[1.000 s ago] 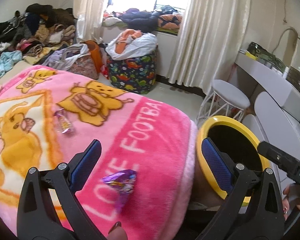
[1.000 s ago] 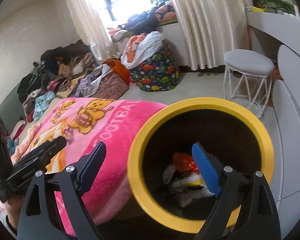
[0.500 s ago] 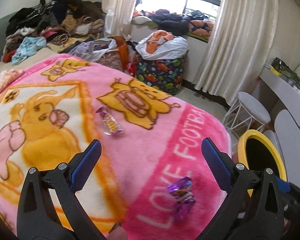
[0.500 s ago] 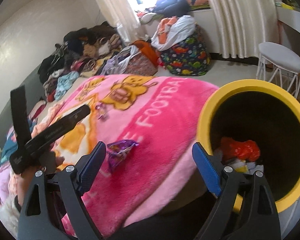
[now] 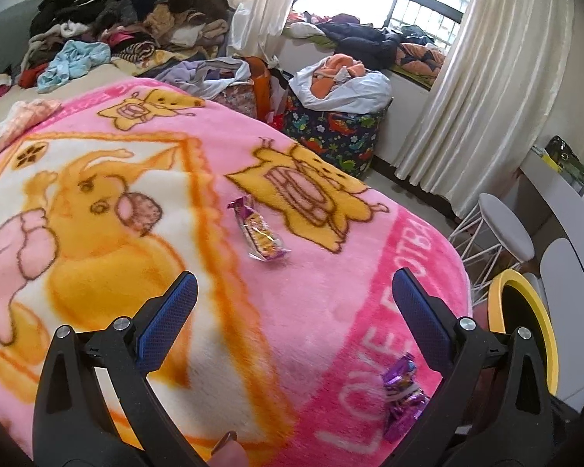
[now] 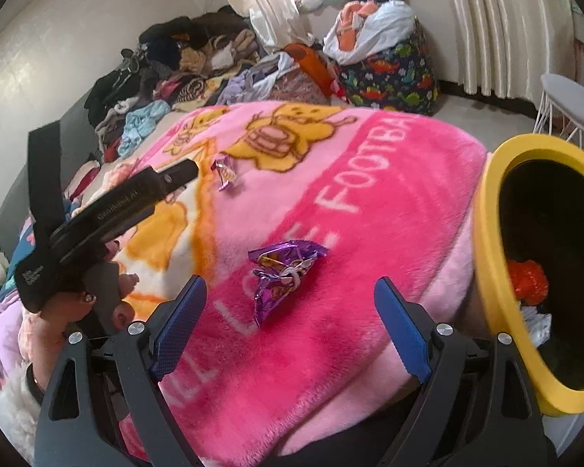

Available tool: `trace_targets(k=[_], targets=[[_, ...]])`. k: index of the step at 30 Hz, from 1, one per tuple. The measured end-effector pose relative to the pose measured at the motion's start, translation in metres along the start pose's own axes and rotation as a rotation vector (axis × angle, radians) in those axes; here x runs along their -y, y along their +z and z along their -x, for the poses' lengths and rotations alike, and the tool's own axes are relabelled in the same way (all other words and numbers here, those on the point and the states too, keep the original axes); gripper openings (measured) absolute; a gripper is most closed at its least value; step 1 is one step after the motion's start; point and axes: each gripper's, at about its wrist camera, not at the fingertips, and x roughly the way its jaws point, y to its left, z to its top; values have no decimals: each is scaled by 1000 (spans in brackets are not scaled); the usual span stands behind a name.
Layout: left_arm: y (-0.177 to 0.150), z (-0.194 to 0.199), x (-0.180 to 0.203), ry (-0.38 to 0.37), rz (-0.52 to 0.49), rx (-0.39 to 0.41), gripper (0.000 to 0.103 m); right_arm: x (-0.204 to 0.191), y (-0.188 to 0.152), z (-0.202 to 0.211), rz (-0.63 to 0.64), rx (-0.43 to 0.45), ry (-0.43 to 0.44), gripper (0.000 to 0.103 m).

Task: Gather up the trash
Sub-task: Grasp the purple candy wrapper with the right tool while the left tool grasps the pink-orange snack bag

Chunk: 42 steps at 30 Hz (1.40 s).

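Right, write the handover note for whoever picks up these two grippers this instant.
Left gripper: open, empty, over the pink blanket, pointing toward the clear-and-purple snack wrapper.
Right gripper: open, empty, aimed at the crumpled purple wrapper lying on the blanket's lettering.
Yellow-rimmed bin: beside the blanket's edge, on the right gripper's side; it already holds some trash, including an orange-red piece.
Done: some trash is in the bin.
Left: both wrappers are on the blanket, untouched. Probably take the crumpled purple one with the right gripper, the other with the left, then drop both in the bin.
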Motion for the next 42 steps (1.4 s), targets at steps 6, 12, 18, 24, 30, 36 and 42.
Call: trace_targets(k=[6,12,18,24,30,36,42], targets=[[12,-13,-9,2,-4,-18,92,-4,6,-28,-6,-79,-2,85],[23,-36,-14,-8,7,-59,84,-11,7,-60,-7,-173,-2,67],[23,-63,-15,-28,31,-116,79,-7,1,-77,-13,-247,3,25],[17,-81,-12,-30,63,-148,74,6,2,-68,-49,-226,38,14],[13,-91,-8,-22,83,-161,70,20,4,-44,-64,-157,70,14],[13,-101,-10,31,110,-163,61,29,6,-24,-44,-93,63,14],[14,-109,-17,106,113,-179,25,35,10,-19,-41,-66,57,14]])
